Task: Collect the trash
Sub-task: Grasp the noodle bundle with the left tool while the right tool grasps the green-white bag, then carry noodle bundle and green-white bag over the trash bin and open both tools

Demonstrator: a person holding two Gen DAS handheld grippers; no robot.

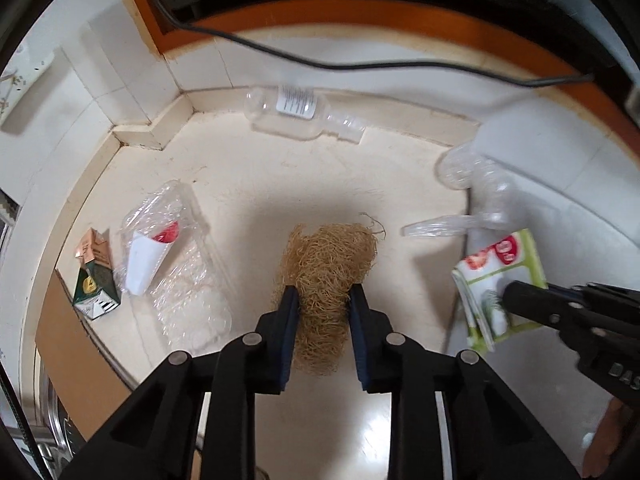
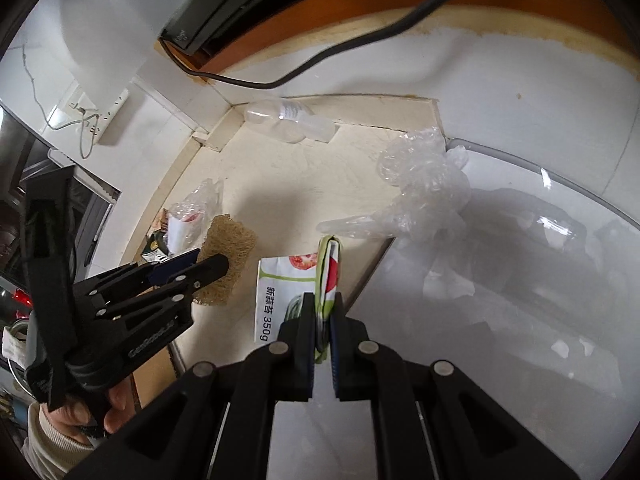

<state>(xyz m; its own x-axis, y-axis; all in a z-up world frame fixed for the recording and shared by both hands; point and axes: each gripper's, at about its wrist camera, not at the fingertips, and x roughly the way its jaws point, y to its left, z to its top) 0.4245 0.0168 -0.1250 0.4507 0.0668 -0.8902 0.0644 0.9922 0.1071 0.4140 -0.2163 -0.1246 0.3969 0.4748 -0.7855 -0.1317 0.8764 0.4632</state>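
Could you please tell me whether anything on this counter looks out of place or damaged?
Yes. A clear plastic bottle lies on its side against the back wall, a small carton at the left looks crushed and torn open, and crumpled plastic wrap spills over the rim of the white bin. It all looks like scattered trash.

Tan scrubber point(image 1: 326, 276) is showing straw-coloured fibres, the food packet point(image 1: 498, 280) is flashing green, white and red tomato print.
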